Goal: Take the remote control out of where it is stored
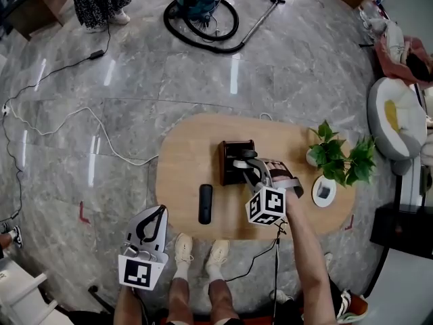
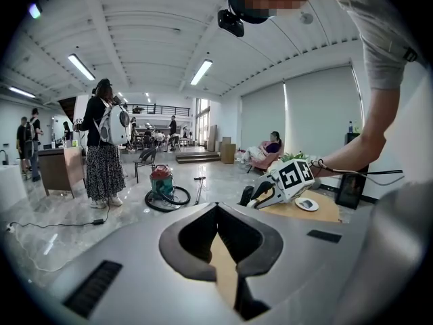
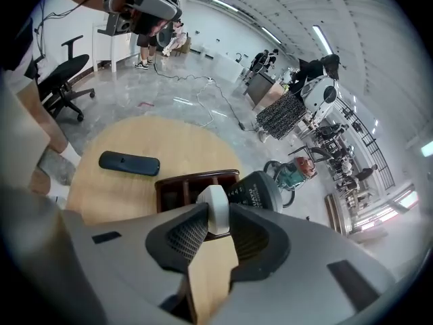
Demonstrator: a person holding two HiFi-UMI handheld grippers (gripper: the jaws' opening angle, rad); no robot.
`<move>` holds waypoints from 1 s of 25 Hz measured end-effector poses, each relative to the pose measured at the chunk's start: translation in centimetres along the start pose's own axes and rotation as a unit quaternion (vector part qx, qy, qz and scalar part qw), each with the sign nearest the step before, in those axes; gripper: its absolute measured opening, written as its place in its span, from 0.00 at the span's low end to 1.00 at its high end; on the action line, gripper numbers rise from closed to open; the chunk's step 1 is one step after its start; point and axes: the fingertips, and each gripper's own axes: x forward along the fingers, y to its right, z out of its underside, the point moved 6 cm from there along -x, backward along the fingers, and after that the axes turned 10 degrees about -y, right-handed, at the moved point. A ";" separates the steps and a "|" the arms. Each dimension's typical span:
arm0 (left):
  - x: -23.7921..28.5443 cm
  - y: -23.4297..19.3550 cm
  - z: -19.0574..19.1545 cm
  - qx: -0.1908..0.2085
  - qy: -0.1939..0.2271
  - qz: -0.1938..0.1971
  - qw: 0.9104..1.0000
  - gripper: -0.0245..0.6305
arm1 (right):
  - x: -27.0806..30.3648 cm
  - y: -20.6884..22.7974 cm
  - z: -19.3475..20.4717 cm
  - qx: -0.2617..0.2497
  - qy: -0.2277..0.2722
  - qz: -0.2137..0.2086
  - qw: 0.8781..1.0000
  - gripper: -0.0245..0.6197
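A dark wooden organizer box stands at the middle of the oval wooden table. My right gripper reaches down into it, its pads closed on the top end of a white remote control that stands upright in the box. A black remote with white print leans in the box beside it. Another black remote lies flat on the table left of the box. My left gripper hangs off the table's near left edge, jaws together, nothing in them.
A potted green plant and a small white dish stand at the table's right end. A vacuum cleaner with hose and cables lie on the floor beyond. The person's feet are at the near edge.
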 end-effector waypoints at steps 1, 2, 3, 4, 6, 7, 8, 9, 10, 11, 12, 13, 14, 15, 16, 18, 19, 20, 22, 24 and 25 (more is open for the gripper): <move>-0.1 0.1 0.0 0.002 -0.001 0.001 1.000 0.04 | -0.3 0.0 0.0 0.000 0.000 0.002 1.000 0.20; -0.2 0.2 0.0 0.004 -0.001 0.001 1.000 0.04 | -0.5 0.1 0.1 0.000 0.001 0.004 1.000 0.20; -0.2 0.3 -0.1 0.004 -0.001 0.002 1.000 0.04 | -0.8 0.2 0.1 0.000 0.001 0.006 1.000 0.20; -0.3 0.4 -0.1 0.005 -0.001 0.002 1.000 0.04 | -1.1 0.2 0.1 0.000 0.001 0.008 1.000 0.20; -0.5 0.6 -0.2 0.006 -0.001 0.003 1.000 0.04 | -1.6 0.3 0.3 0.001 0.002 0.012 1.000 0.20; -0.5 0.8 -0.3 0.005 -0.001 0.003 1.000 0.04 | -1.9 0.4 0.4 0.002 0.003 0.014 1.000 0.20; -0.6 0.9 -0.4 0.005 0.000 0.003 1.000 0.04 | -2.3 0.5 0.5 0.003 0.005 0.016 1.000 0.20; -0.6 1.1 -0.5 0.005 0.002 0.004 1.000 0.04 | -2.6 0.5 0.6 0.004 0.006 0.018 1.000 0.20; -0.7 1.3 -0.6 0.007 0.003 0.004 1.000 0.04 | -3.0 0.5 0.7 0.005 0.007 0.020 1.000 0.20; -0.7 1.5 -0.7 0.008 0.004 0.005 1.000 0.04 | -3.4 0.5 0.7 0.006 0.008 0.021 1.000 0.20; -0.8 1.7 -0.8 0.008 0.006 0.006 1.000 0.04 | -3.8 0.5 0.8 0.006 0.008 0.023 1.000 0.20; -0.9 1.9 -1.0 0.009 0.007 0.006 1.000 0.04 | -4.2 0.4 0.8 0.005 0.010 0.026 1.000 0.20; -1.0 2.0 -1.1 0.011 0.009 0.007 1.000 0.04 | -4.6 0.4 0.7 0.004 0.011 0.028 1.000 0.20; -1.1 2.1 -1.2 0.013 0.011 0.008 1.000 0.04 | -5.0 0.4 0.7 0.003 0.012 0.032 0.999 0.20; -1.2 2.3 -1.3 0.015 0.012 0.008 1.000 0.04 | -5.4 0.4 0.7 0.003 0.013 0.035 0.999 0.20; -1.4 2.6 -1.4 0.016 0.013 0.009 1.000 0.04 | -6.1 0.3 0.8 0.004 0.016 0.044 0.999 0.20; -1.5 2.7 -1.3 0.016 0.013 0.009 1.000 0.04 | -6.4 0.3 0.8 0.005 0.017 0.048 0.999 0.20; -1.7 2.9 -1.2 0.017 0.013 0.010 1.000 0.04 | -6.8 0.2 0.9 0.007 0.019 0.052 0.998 0.20; -1.9 3.3 -1.0 0.017 0.013 0.012 1.000 0.04 | -7.5 0.0 1.1 0.008 0.020 0.062 0.998 0.20; -2.2 3.6 -0.8 0.018 0.012 0.013 1.000 0.04 | -8.1 -0.2 1.2 0.006 0.019 0.071 0.997 0.20; -2.3 3.7 -0.8 0.018 0.012 0.013 1.000 0.04 | -8.5 -0.3 1.2 0.006 0.020 0.075 0.997 0.20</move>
